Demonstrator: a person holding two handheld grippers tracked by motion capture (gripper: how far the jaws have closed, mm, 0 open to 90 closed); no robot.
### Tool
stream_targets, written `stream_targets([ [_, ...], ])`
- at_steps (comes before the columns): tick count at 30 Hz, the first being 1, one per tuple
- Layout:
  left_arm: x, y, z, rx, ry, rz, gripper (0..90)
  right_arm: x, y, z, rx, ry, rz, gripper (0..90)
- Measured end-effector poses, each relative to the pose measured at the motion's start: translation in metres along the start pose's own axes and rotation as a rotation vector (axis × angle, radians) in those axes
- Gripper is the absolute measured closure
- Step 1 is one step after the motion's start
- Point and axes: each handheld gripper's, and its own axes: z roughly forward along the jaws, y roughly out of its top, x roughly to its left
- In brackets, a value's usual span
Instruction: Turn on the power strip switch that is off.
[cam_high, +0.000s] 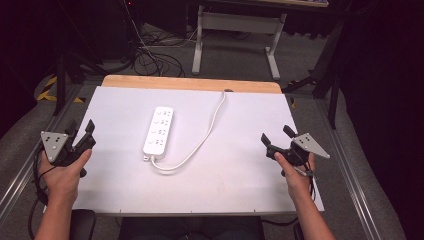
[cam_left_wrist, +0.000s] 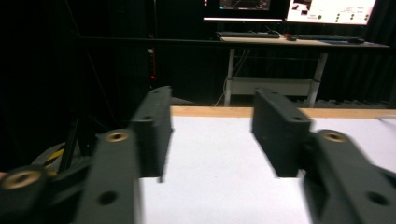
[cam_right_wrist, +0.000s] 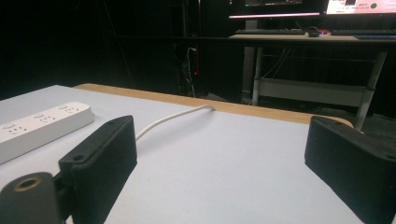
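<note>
The white power strip (cam_high: 159, 131) lies flat between the two tools, its long axis running away from the person and roughly along the line both sets of jaws point — so either would come at it sideways, not head-on. The left gripper (cam_high: 82, 132) looks a little nearer to it than the right gripper (cam_high: 275, 137); neither touches it. Both have their jaws spread apart with nothing between them, plain in each gripper view. In the right gripper view the strip (cam_right_wrist: 39, 126) sits off to the left of the jaws. Its cord (cam_high: 202, 140) leaves the near end, loops toward the right gripper's side, then runs to the far edge of the table (cam_high: 240, 180) — the one thing lying across a reach from the right.
</note>
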Motion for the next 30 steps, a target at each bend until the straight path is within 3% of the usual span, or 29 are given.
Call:
stream_targets([
  [6,0.001,0.002,-0.003,0.01,-0.038,0.024,74.5,0.0,0.0,0.0,0.003,0.002,-0.001,9.9],
  [12,0.002,0.005,-0.006,0.021,-0.05,0.026,90.0,0.001,0.0,0.0,0.002,0.008,0.004,10.3],
  [19,-0.001,0.013,-0.004,0.062,-0.063,0.051,90.0,0.001,-0.001,0.001,0.008,0.015,0.009,11.1],
  [22,0.001,0.015,0.004,0.086,-0.094,0.02,90.0,0.001,-0.001,0.001,0.008,0.012,0.008,11.1],
  [25,-0.003,0.017,0.013,0.099,-0.095,-0.014,90.0,0.001,-0.001,0.002,0.012,0.008,0.008,11.1],
  [30,-0.01,0.022,0.025,0.1,-0.122,0.028,90.0,0.0,-0.001,0.003,0.015,0.006,0.01,11.3],
])
